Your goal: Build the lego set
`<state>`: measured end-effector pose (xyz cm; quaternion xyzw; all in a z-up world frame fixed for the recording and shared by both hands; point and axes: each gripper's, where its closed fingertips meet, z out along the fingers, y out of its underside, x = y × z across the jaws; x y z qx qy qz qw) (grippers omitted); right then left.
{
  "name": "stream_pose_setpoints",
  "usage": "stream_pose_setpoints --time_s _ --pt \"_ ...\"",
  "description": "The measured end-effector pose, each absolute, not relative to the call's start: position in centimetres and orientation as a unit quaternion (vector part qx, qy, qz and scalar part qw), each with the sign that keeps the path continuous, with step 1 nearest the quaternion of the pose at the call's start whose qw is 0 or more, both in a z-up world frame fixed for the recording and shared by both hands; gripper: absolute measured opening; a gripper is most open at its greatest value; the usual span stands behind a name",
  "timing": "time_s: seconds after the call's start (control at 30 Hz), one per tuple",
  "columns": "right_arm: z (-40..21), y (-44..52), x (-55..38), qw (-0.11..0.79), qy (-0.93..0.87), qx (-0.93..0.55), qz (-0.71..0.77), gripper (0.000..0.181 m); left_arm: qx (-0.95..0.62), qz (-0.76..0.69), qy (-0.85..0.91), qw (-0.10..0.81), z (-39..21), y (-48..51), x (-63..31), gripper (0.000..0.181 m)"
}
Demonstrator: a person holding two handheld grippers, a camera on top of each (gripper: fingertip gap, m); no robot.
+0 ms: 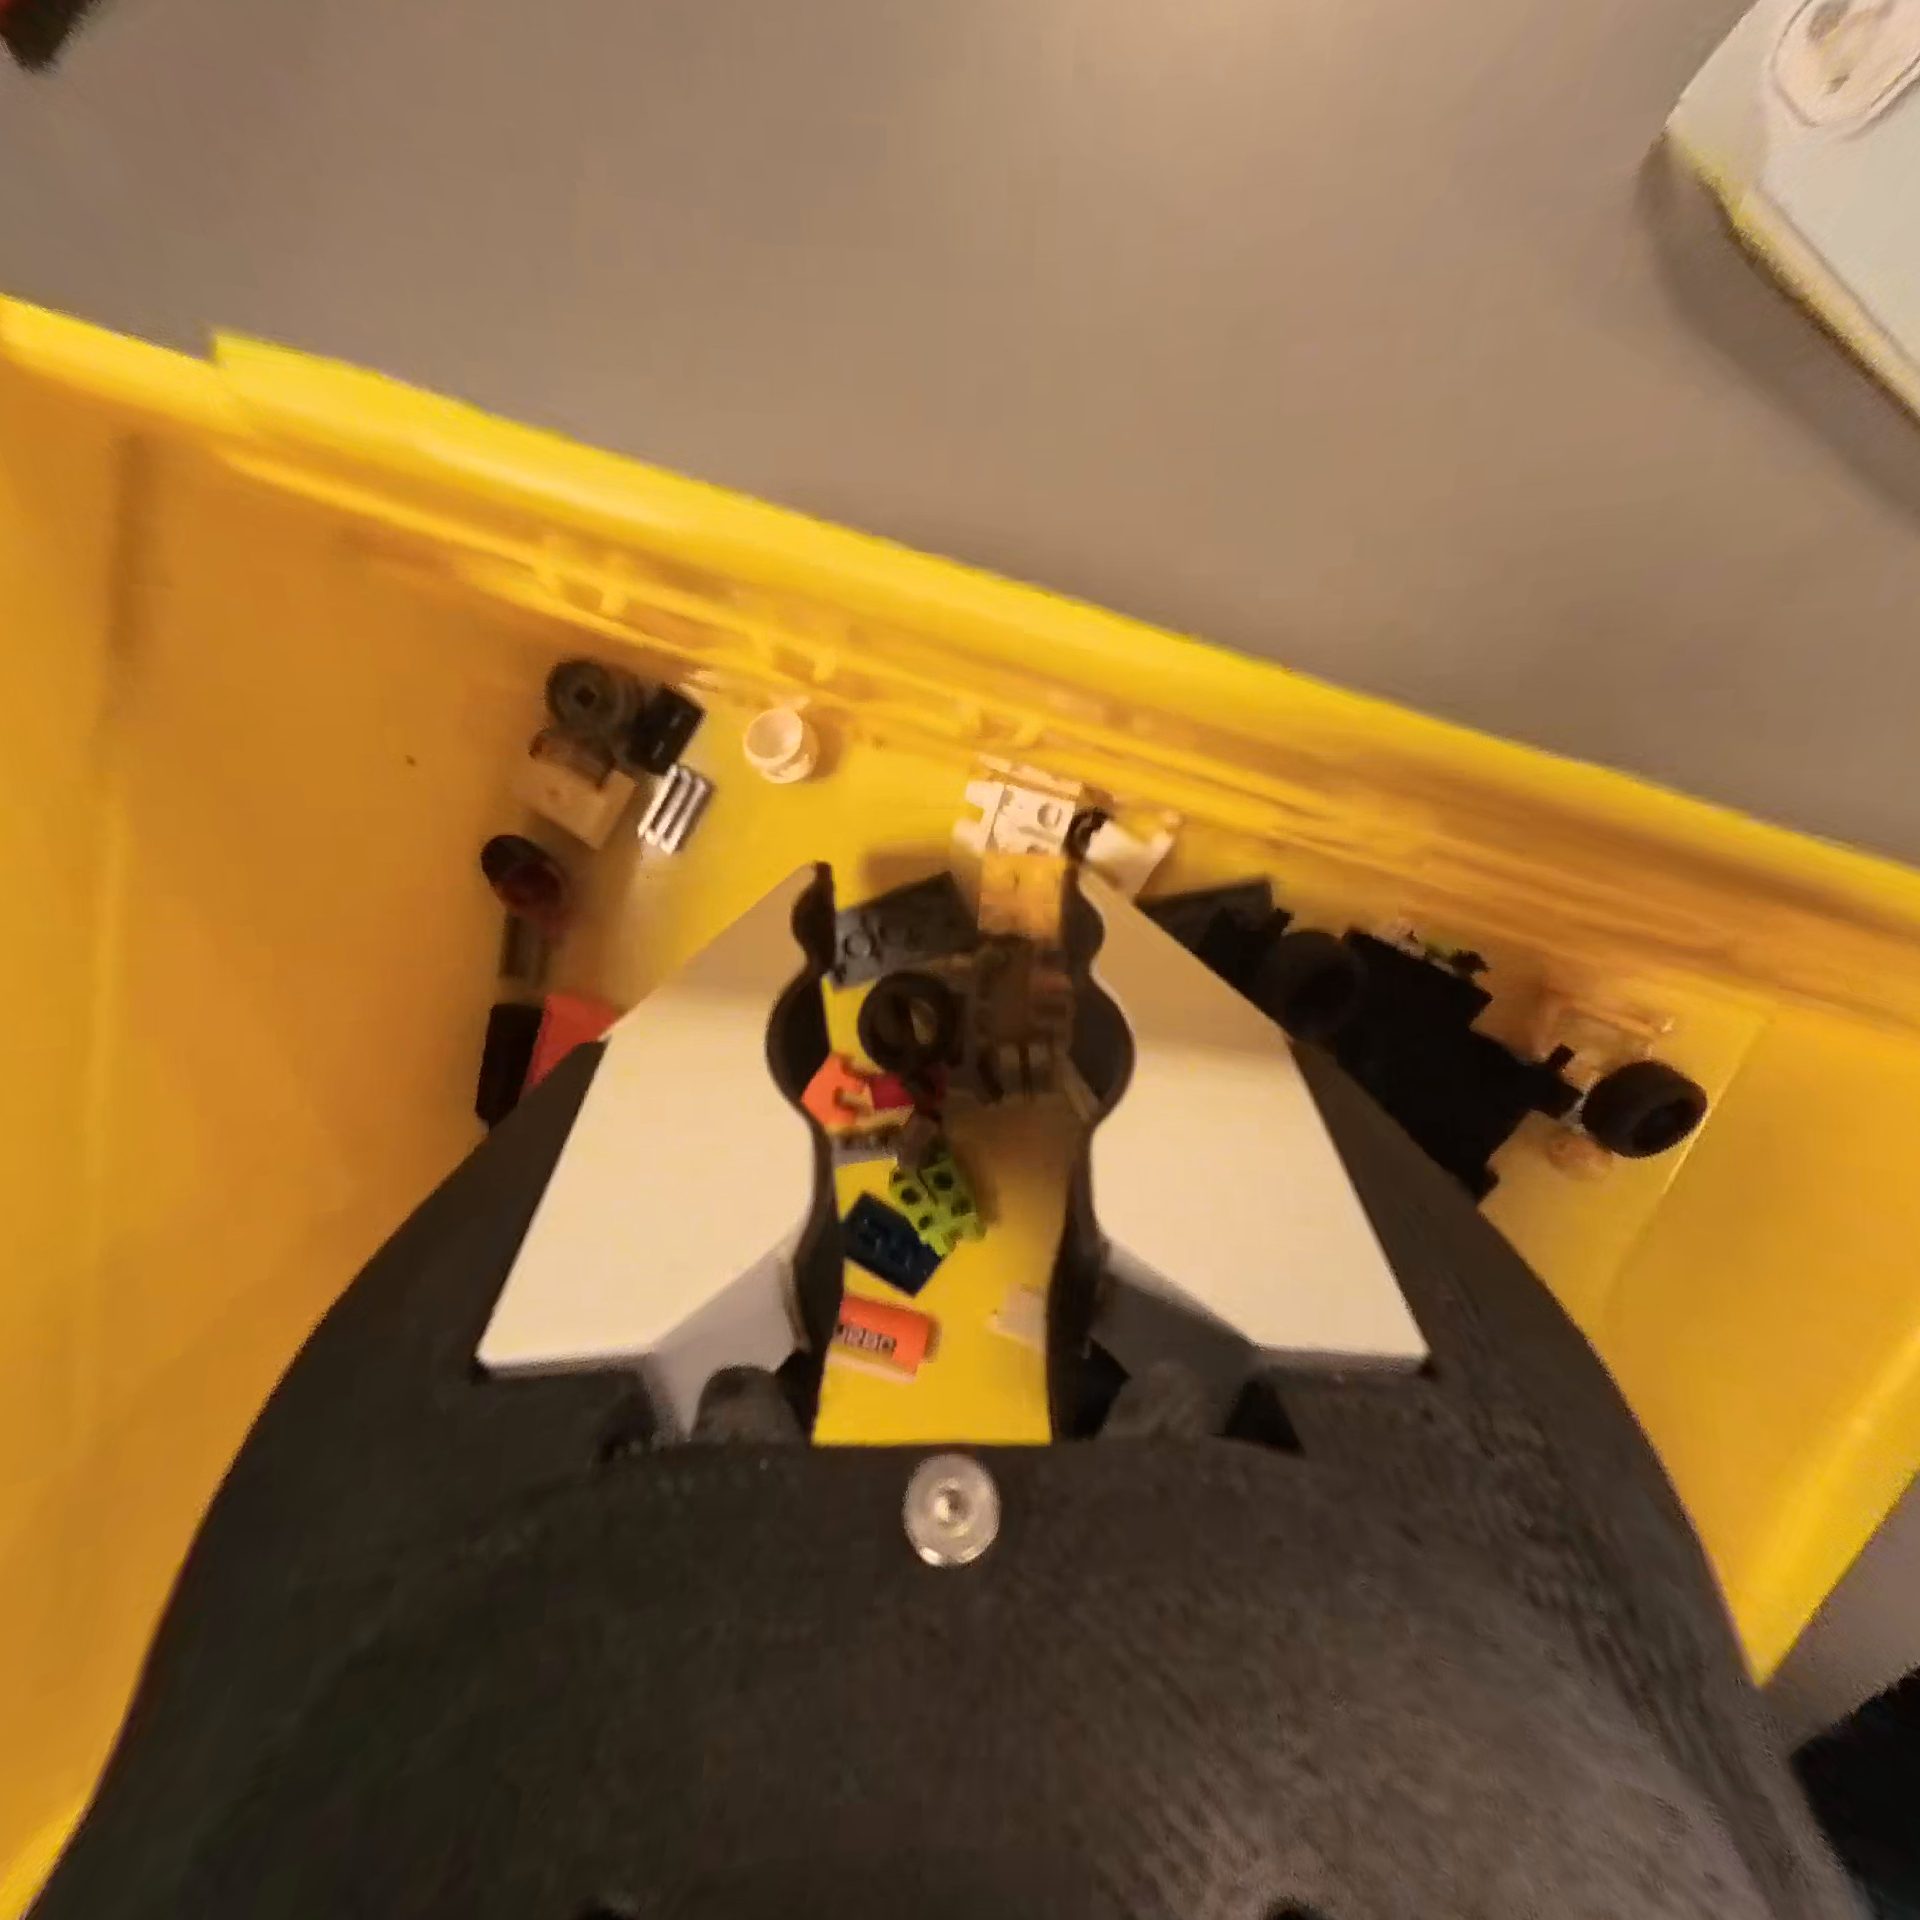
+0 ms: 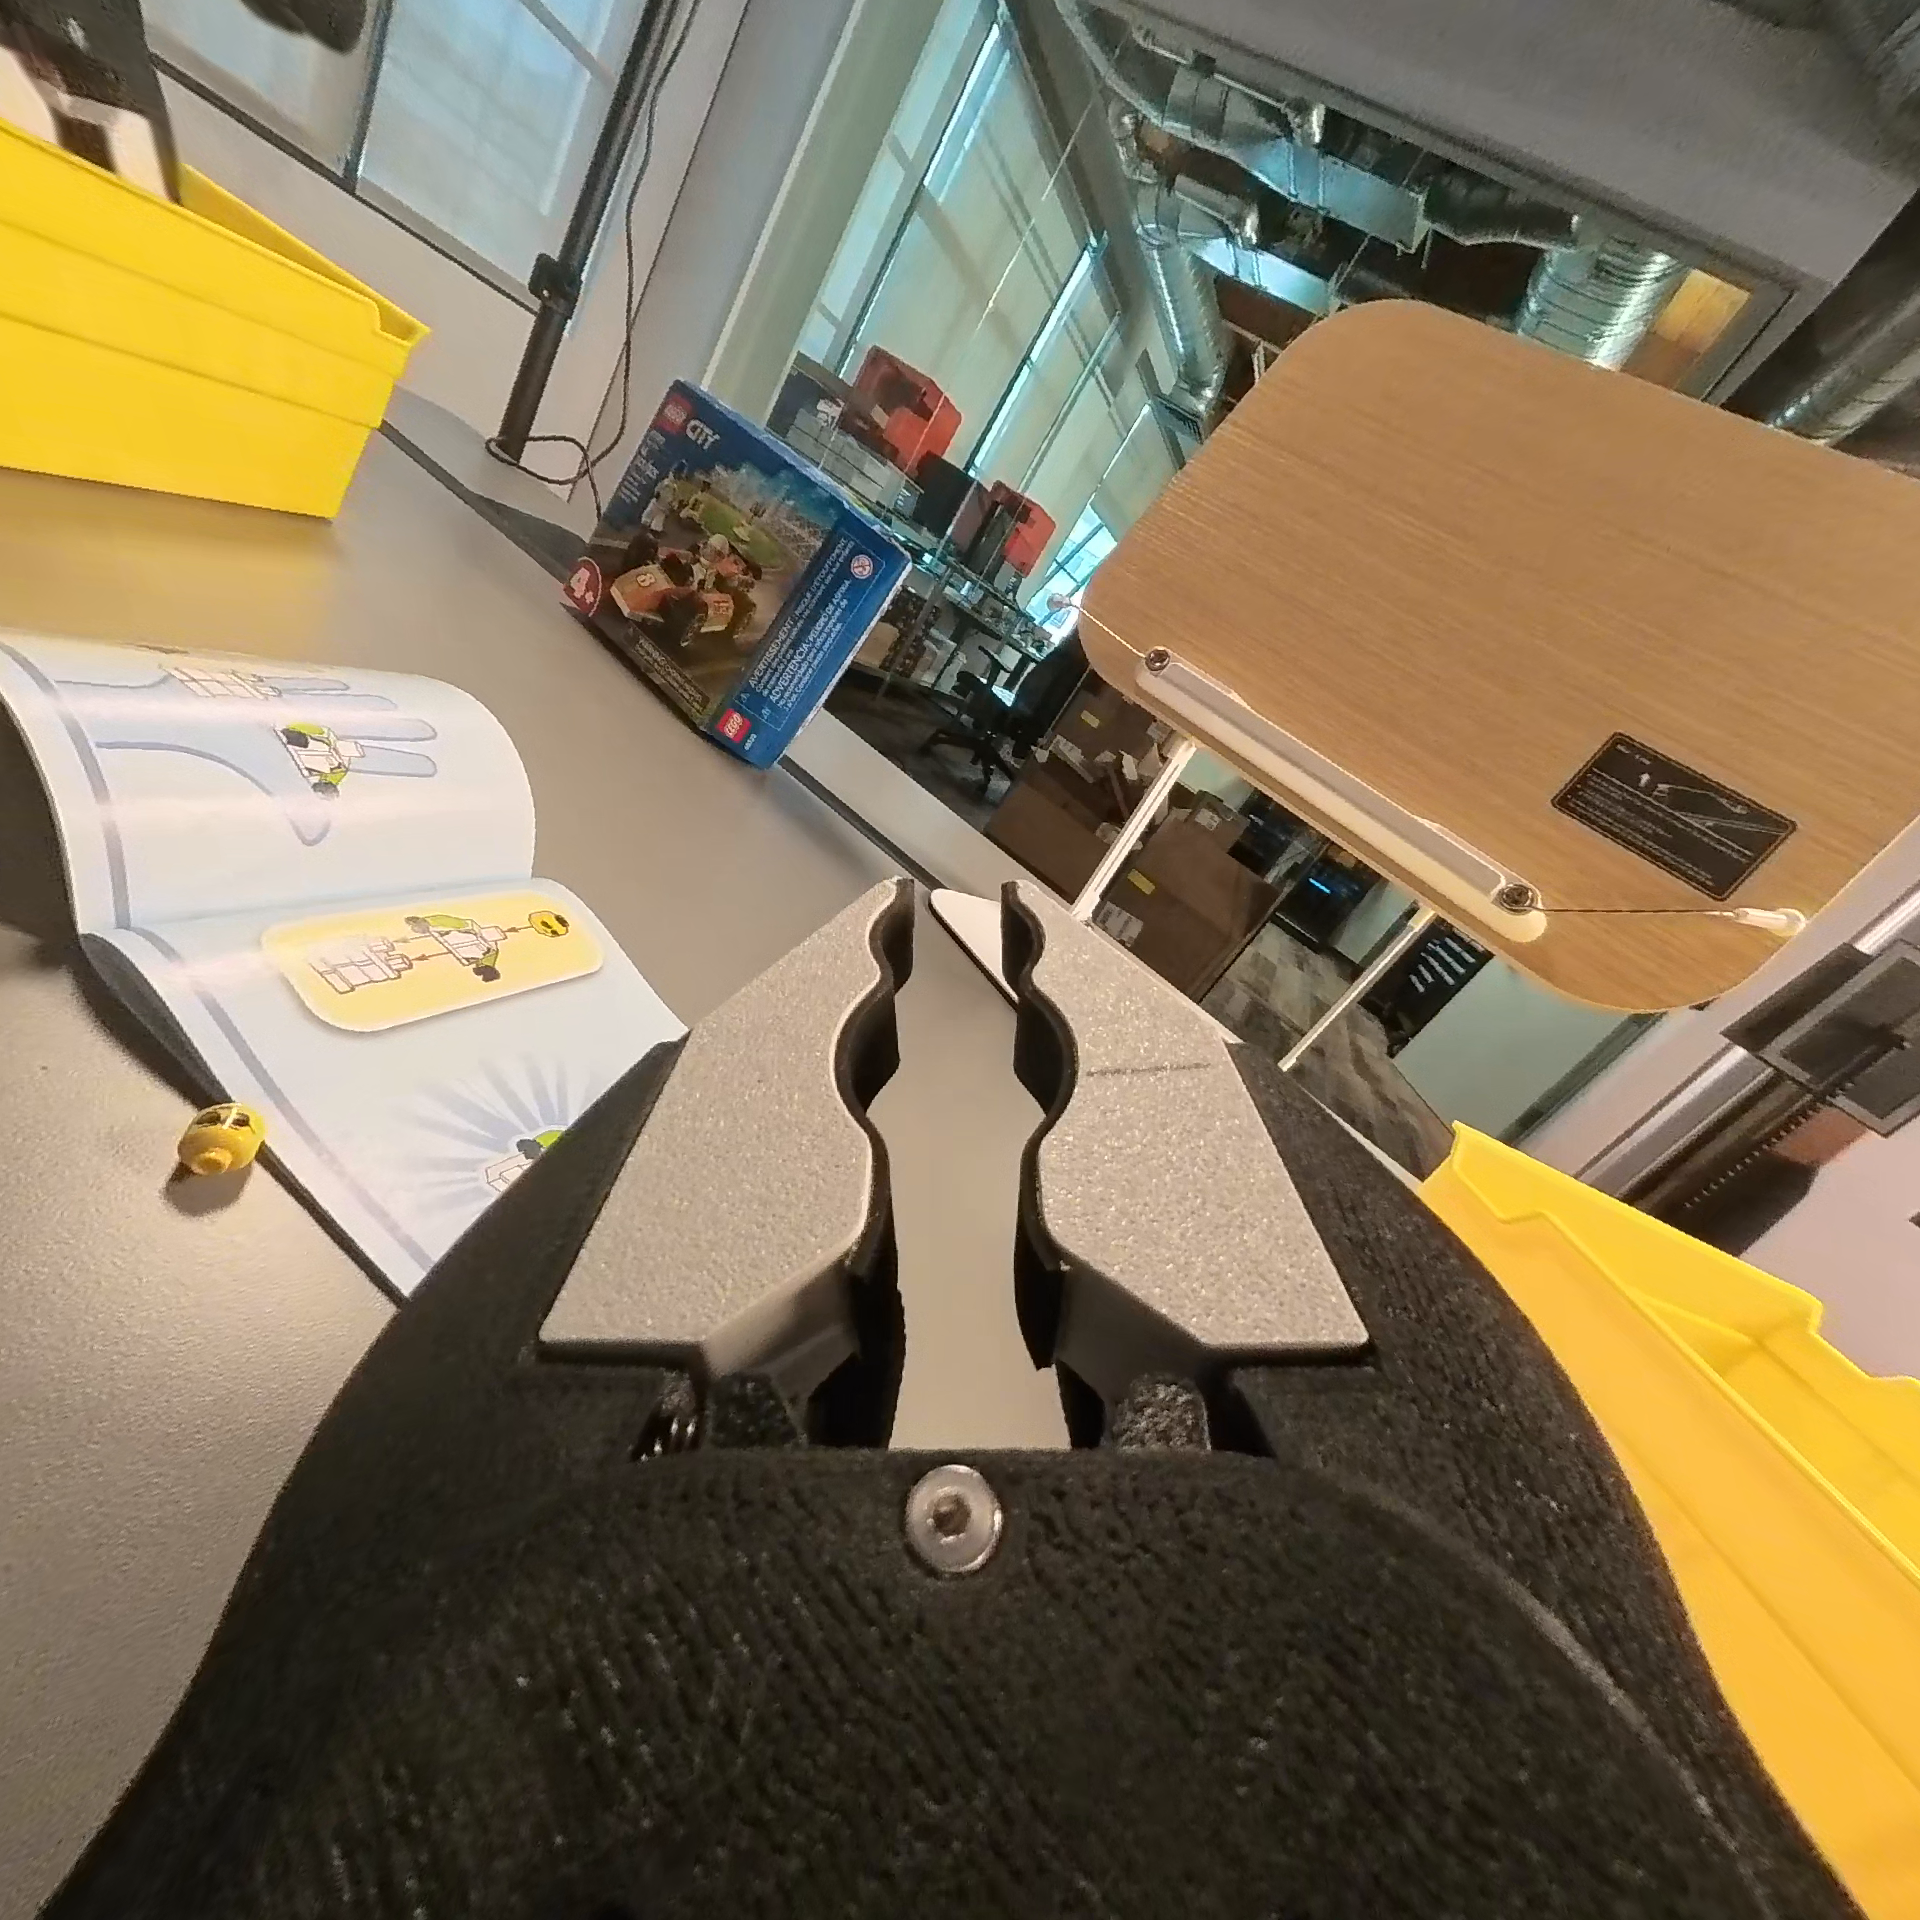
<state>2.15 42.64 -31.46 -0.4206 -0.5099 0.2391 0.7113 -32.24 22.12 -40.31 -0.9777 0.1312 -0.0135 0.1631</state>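
While parted, left tongs over bricks, empty.

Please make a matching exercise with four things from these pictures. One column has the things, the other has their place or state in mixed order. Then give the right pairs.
Things:
1. left gripper
2. right gripper
3. yellow minifigure head
4. blue set box

Places or states:
A. lies on the table beside the open booklet
B. stands at the far table edge
C. open over loose bricks in the yellow bin
D. open, empty, above the grey table

Pairs: 1-C, 2-D, 3-A, 4-B
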Motion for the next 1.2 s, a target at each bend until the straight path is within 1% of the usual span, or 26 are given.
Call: stream_pose_setpoints --time_s 0.03,0.07,0.23,0.27,0.37,0.43,0.53,0.63,0.77,0.83,0.87,0.97,1.1,1.2 --pt "-31.4 42.6 2.1 0.711 -0.510 -0.420 0.240 0.015 -0.980 -0.004 0.134 0.144 -40.6 21.5 -32.6 0.047" --pt "-31.4 42.6 2.1 0.711 -0.511 -0.420 0.241 0.015 -0.982 0.008 0.141 0.124 -40.9 20.7 -33.0 0.049" --pt "-31.5 42.4 2.1 0.709 -0.513 -0.418 0.243 0.015 -0.985 -0.030 0.163 0.050 -41.2 17.6 -32.4 0.047" --pt "-31.5 42.4 2.0 0.708 -0.514 -0.418 0.243 0.015 -0.985 -0.025 0.166 0.051 -41.1 17.7 -32.6 0.046" --pt "-31.5 42.4 2.0 0.708 -0.514 -0.418 0.243 0.015 -0.979 -0.045 0.162 0.113 -40.6 19.7 -31.7 0.036" --pt "-31.5 42.5 2.0 0.708 -0.513 -0.419 0.243 0.015 -0.976 -0.058 0.159 0.135 -40.7 20.7 -31.1 0.033" --pt "-31.5 42.5 2.1 0.708 -0.513 -0.420 0.244 0.015 -0.974 -0.047 0.168 0.147 -40.9 21.4 -31.1 0.026" --pt "-31.5 42.5 2.1 0.708 -0.513 -0.420 0.245 0.015 -0.975 -0.051 0.172 0.130 -40.9 20.9 -30.9 0.014" --pt "-31.5 42.4 2.0 0.706 -0.513 -0.420 0.248 0.014 -0.981 -0.022 0.180 0.068 -40.7 18.9 -32.2 0.015" --pt "-31.5 42.4 2.0 0.706 -0.514 -0.419 0.248 0.014 -0.979 -0.012 0.188 0.082 -40.6 19.4 -32.4 0.030" --pt "-31.6 42.4 2.0 0.705 -0.514 -0.420 0.248 0.014 -0.976 -0.012 0.193 0.095 -40.5 19.9 -32.2 0.033" --pt "-31.6 42.4 2.0 0.705 -0.514 -0.420 0.249 0.014 -0.967 -0.021 0.221 0.127 -40.5 21.1 -31.4 0.032" --pt "-31.6 42.4 2.0 0.705 -0.514 -0.420 0.248 0.014 -0.966 -0.034 0.224 0.124 -41.2 21.7 -31.2 0.031" --pt "-31.6 42.4 2.0 0.705 -0.515 -0.420 0.248 0.014 -0.967 -0.053 0.213 0.131 -41.4 22.2 -31.0 0.021"
